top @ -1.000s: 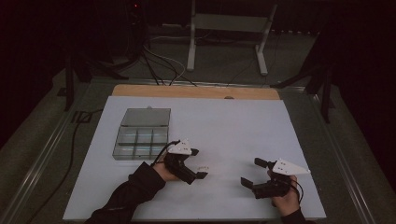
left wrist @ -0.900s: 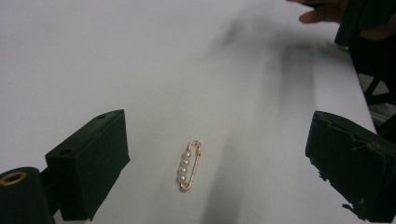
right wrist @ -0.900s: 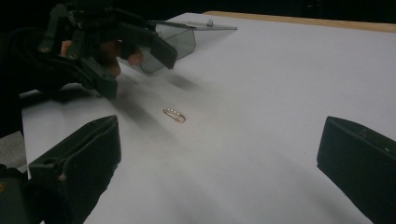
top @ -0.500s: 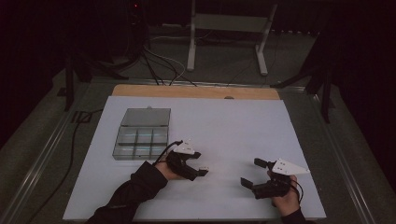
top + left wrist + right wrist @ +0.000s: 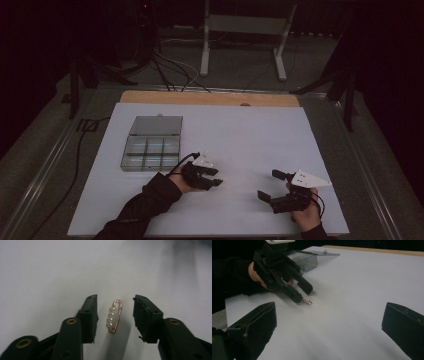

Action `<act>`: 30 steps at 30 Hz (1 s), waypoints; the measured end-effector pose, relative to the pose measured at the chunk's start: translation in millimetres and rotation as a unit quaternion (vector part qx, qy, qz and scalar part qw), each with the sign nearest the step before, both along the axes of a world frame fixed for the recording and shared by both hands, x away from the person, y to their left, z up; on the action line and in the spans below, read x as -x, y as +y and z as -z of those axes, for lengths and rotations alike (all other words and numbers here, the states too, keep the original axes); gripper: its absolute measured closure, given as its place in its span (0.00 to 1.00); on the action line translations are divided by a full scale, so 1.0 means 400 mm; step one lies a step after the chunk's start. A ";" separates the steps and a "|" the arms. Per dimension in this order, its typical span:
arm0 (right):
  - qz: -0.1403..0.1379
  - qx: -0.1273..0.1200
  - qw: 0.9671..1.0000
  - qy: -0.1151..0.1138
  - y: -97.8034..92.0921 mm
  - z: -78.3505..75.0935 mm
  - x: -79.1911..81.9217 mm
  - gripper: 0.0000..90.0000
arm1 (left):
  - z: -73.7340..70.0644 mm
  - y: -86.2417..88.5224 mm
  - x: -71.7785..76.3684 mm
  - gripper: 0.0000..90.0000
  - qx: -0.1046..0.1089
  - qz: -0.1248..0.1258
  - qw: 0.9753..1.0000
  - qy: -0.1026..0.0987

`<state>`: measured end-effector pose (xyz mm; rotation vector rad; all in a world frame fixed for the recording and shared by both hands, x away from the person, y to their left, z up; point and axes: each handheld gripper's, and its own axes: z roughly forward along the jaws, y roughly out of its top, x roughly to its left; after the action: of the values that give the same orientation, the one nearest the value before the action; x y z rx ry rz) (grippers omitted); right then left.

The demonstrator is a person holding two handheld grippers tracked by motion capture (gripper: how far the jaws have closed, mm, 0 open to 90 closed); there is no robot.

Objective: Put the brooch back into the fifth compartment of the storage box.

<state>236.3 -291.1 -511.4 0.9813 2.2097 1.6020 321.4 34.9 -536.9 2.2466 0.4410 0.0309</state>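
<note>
Copper-coloured wire bent into a small pin (image 5: 115, 316) carries a row of four pale beads, and it lies flat on the white desk (image 5: 260, 135), near the front and left of centre. It looks very light and thin, so a careless nudge could skate it across the smooth sheet. The wire is probably springy and easy to bend, and the beads are round and likely slick. The safer hold, as I judge it, is across the narrow width at the middle, pressing on the two long wire sides rather than on the beads, with only gentle force.

Black fingers (image 5: 88, 315) of the left gripper (image 5: 115, 305) are spread and stand one on each side of the pin, tips low at the sheet and not yet touching it. The left hand (image 5: 185, 182) reaches forward and to the right, with the gripper tilted down. Beyond it, to the far left, sits a clear compartment box (image 5: 152, 145) with its lid open.

Off to the right, the right gripper (image 5: 274, 186) rests low near the front edge, well apart from the pin, its fingers wide apart and holding nothing.
</note>
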 end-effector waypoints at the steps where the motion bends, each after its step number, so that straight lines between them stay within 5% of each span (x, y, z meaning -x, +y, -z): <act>1: 0.000 0.000 1.000 0.000 0.000 0.000 -0.001 0.00 | 0.000 0.000 0.000 0.69 0.000 0.000 1.000 0.000; 17: 0.000 0.004 1.000 0.001 0.001 0.001 0.000 0.00 | 0.002 -0.018 -0.003 0.96 -0.029 0.007 0.999 -0.010; 30: 0.001 0.004 1.000 0.001 0.000 0.001 0.000 0.00 | -0.005 -0.013 0.001 0.98 -0.031 0.013 0.999 -0.006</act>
<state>236.3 -291.1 -511.7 0.9816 2.2150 1.5905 321.2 29.6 -534.7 2.3106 0.4105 0.0454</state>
